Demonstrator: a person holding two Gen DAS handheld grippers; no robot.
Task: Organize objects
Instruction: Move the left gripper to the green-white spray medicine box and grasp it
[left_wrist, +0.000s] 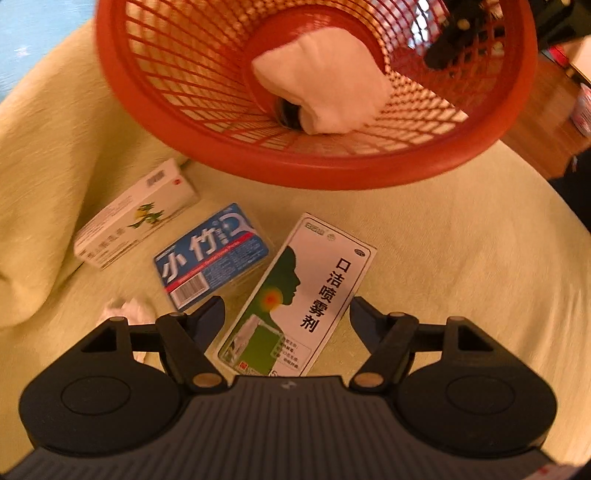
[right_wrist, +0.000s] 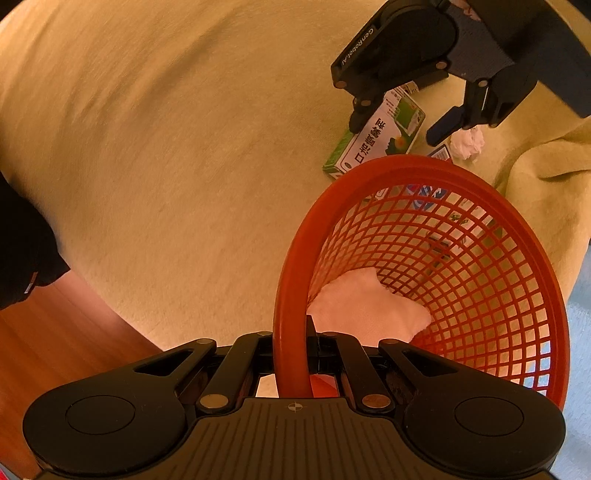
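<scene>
Presently the red mesh basket fills the top of the left wrist view, tipped with its mouth toward the boxes. The right gripper is clamped tight on the basket's rim at bottom centre of the right wrist view, holding it tilted on the pale yellow-green cloth. A white folded cloth lies in the basket's bottom, with a dark item partly hidden beneath it; I cannot tell what it is.

Step in hand, as I judge it: pick up the white-and-green spray box, which lies flat at lower centre of the left wrist view. The left gripper is spread wide with nothing in it, one finger either side of the box's near half. To do it well: lower squarely, close across the narrow width, lift clear before swinging toward the basket mouth, and keep the basket's tilt steady.

Around it: the blue box sits just left of the spray box, its corner touching or nearly so, and the left finger could snag it. Further left, toward the frame's left edge, is a white box with green print. A crumpled tissue lies at lower left beside the finger, close enough to be dragged.
</scene>
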